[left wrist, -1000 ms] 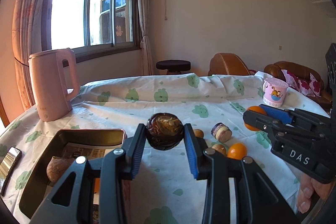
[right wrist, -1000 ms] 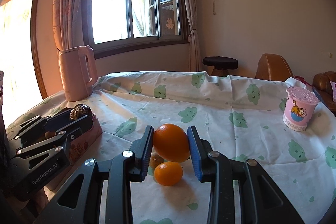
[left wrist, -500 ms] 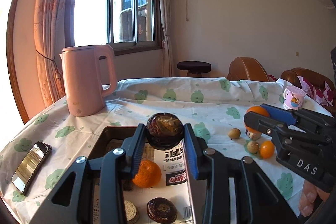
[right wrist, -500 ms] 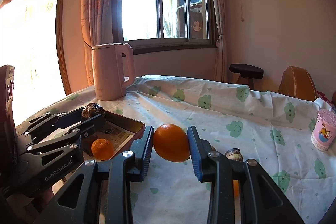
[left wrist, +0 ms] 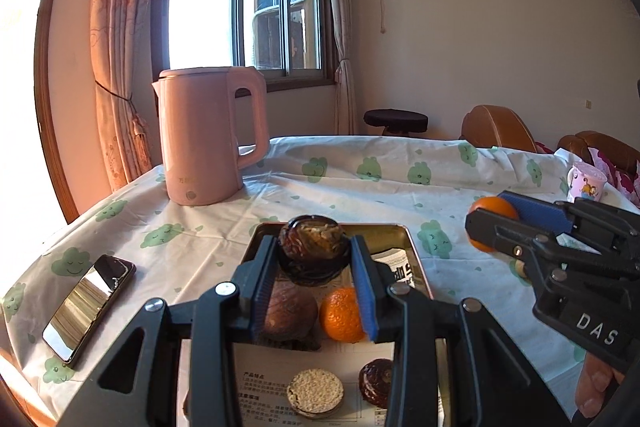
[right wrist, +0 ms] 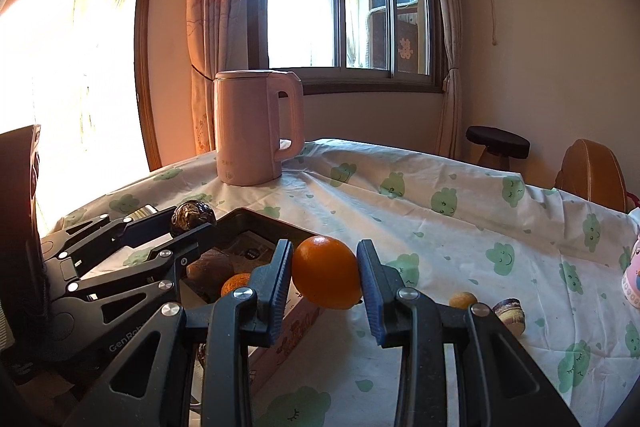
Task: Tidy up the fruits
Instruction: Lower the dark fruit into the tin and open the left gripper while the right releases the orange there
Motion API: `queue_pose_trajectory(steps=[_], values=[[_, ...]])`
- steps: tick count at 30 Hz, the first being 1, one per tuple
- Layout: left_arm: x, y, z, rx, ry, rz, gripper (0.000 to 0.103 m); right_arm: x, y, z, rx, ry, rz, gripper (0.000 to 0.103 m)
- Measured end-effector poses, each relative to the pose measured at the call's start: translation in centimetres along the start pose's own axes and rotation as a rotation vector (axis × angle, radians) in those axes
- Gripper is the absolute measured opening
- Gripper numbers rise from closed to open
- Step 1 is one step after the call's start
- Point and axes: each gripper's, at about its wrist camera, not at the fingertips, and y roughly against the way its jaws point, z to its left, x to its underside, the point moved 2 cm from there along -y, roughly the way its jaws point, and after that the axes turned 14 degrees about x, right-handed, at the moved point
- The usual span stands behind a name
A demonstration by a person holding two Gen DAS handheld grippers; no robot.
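Observation:
My left gripper (left wrist: 314, 255) is shut on a dark brown wrinkled fruit (left wrist: 312, 247) and holds it above the metal tray (left wrist: 394, 233). Inside the tray lie a brown round fruit (left wrist: 290, 311), a small orange (left wrist: 340, 315), a pale round biscuit (left wrist: 316, 393) and a dark wrinkled piece (left wrist: 376, 381). My right gripper (right wrist: 324, 277) is shut on a large orange (right wrist: 326, 277) just right of the tray's edge (right wrist: 260, 217). The right gripper with its orange (left wrist: 490, 217) also shows at the right of the left wrist view.
A pink kettle (left wrist: 210, 135) stands behind the tray near the window. A phone (left wrist: 90, 307) lies left of the tray. A small tan fruit (right wrist: 462, 299) and a brown piece (right wrist: 508, 311) rest on the cloth at the right, with a pink cup (left wrist: 586, 181) farther off.
Both grippers have swung left with their fruits. The left one now hangs over the tray and the right one has come up beside the tray's edge.

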Motion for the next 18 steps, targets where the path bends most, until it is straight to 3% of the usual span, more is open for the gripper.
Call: queue_pose_trajectory(steps=[18], values=[[1.1,0.0,2.8,-0.044,0.029,0.041,0.038,0.8,-1.5,3.6,-0.051,0.046,0.040,0.035]])
